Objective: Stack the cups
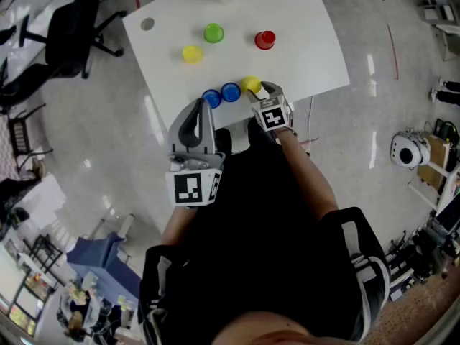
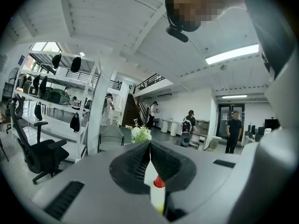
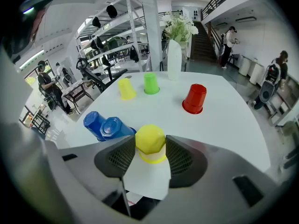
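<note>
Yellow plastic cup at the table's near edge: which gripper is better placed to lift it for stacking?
Right. The right gripper has its jaws closed on both sides of the upside-down yellow plastic cup, while the left gripper is held level, jaws together, holding nothing.

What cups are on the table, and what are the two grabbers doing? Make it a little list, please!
table: white, six cups on it, none stacked yet
far cups: green cup, far yellow cup, red cup
near cups: blue cup beside second blue cup, then near yellow cup
right gripper: shut on the near yellow cup
left gripper: shut, nothing in it
</note>
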The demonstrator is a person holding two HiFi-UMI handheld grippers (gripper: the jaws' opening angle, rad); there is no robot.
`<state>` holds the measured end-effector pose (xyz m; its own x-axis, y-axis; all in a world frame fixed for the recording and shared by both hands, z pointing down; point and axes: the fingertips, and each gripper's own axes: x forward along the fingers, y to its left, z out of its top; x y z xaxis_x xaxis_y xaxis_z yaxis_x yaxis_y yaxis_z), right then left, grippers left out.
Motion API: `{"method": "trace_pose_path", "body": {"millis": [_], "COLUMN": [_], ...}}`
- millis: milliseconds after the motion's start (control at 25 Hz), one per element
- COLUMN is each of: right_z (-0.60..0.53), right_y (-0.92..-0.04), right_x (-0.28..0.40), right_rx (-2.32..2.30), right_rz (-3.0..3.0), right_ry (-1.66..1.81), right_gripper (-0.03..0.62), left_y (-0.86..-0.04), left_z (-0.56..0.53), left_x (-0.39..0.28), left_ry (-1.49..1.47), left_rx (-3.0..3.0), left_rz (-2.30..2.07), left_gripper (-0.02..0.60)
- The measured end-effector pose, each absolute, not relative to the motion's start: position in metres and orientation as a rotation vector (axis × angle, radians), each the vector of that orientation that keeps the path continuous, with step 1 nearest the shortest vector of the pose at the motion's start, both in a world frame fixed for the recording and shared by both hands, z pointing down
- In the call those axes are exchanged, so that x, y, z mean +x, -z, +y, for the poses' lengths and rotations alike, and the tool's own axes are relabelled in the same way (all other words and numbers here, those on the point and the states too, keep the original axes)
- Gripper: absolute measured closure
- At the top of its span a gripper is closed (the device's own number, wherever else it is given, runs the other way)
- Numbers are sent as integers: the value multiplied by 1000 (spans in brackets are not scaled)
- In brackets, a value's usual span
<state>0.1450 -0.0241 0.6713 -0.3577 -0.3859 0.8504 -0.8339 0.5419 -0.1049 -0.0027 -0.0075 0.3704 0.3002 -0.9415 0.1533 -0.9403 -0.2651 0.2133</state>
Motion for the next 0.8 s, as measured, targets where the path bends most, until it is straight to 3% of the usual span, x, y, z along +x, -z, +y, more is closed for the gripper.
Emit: {"method": "trace_pose_path", "body": {"millis": [800], "right_z": [-18], "right_y": [-672], "right_x": [136], "right_rx": [984], "right_rz": [-1957], "right_ry": [-666], "right_gripper": [372], "left_y": [-372], "left_z": [2], "left_x": [-13], "left_ry": [15], "left_rx": [2301], "left_rz": [-1717], "left_gripper": [560]}}
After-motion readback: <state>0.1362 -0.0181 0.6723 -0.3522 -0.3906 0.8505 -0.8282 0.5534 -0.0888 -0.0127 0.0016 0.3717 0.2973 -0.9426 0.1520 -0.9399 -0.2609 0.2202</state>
